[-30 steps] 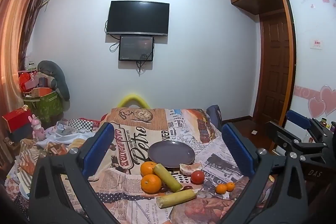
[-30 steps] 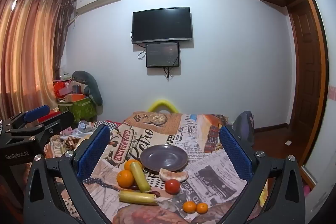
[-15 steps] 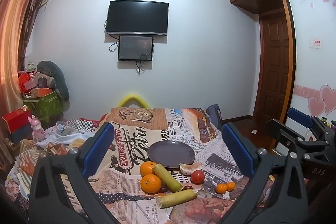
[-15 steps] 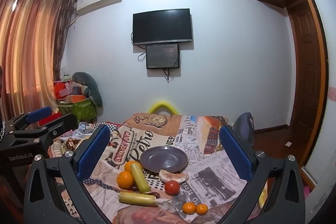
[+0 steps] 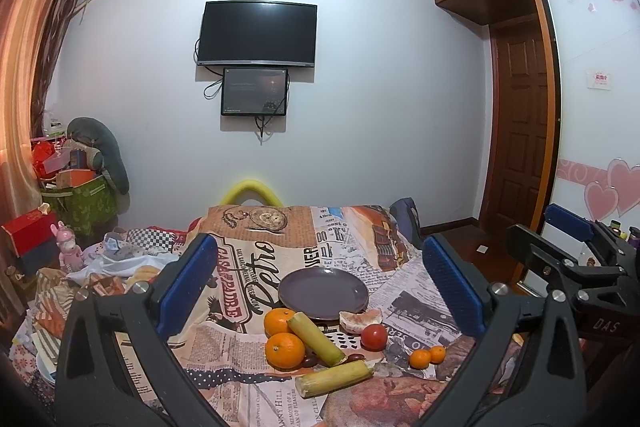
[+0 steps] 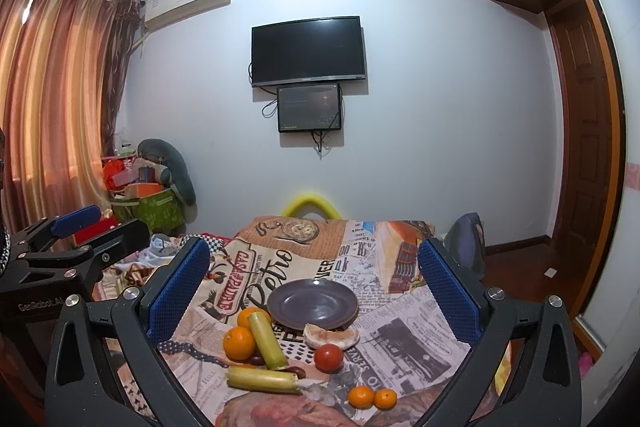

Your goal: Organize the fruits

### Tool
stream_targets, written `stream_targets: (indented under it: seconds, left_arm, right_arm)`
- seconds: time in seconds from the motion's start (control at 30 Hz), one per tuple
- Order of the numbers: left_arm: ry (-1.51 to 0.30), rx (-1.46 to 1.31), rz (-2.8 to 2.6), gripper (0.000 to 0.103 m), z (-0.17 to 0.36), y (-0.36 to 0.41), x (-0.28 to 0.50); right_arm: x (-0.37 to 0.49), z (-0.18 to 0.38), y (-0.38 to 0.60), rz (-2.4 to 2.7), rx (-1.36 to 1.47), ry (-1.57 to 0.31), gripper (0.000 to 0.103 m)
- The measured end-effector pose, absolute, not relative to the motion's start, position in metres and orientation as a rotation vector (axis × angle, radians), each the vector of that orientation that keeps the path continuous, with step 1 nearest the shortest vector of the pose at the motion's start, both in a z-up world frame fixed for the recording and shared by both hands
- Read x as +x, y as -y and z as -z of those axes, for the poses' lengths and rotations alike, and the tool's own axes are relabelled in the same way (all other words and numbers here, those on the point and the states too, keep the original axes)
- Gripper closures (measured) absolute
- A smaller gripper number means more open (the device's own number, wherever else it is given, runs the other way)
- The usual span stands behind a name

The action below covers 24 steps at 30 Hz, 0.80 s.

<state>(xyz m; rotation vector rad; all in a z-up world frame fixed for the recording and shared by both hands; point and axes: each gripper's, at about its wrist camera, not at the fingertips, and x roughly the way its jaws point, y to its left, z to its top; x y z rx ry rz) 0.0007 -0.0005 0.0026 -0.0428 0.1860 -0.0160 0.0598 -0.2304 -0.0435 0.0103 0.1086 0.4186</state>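
The newspaper-print tablecloth (image 6: 320, 263) between the spread fingers reads "CASA PADRE" and "Retro". Beyond the left finger, the black body of the left gripper (image 6: 36, 305) bears "GenRobot.AI"; the right gripper (image 5: 606, 325) body reads "DAS".

Both wrist fisheyes look forward along their own fingers, level, over the newspaper-print tablecloth (image 5: 256, 267) toward the far wall with the TV (image 5: 258, 34). Left view sits left of the right one; each catches the other gripper at its frame edge. Shared: purple plate (image 6: 313, 303), fruit cluster, wall, door (image 5: 520, 131). Both stand back from the fruit.
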Motion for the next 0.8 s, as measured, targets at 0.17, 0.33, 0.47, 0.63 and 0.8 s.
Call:
stream_targets:
  seconds: [0.17,0.33,0.47,0.63,0.8]
  left_arm:
    - [-0.185,-0.042,0.015,0.000,-0.0022,0.0011,0.0009]
    - [-0.187,-0.042,0.015,0.000,-0.0024,0.0015,0.0013]
    - [-0.188,-0.044,0.018,0.000,-0.0030,0.0020,0.0015]
    - [-0.188,-0.045,0.023,0.000,-0.0047,0.0026,0.0017]
    - [-0.187,-0.046,0.022,0.000,-0.0048,0.0024,0.0015]
  right_arm:
    - [0.0603,0.0436,0.2309,-0.419,0.013,-0.110,0.000]
    - [0.0604,0.0443,0.2314,-0.420,0.013,-0.109,0.000]
    - [0.0613,0.0444,0.2311,-0.421,0.012,-0.106,0.000]
    - [0.0650,0.0453,0.2316,-0.418,0.017,-0.106,0.000]
    - [0.0596,0.0452,0.2321,-0.421,0.018,-0.103,0.000]
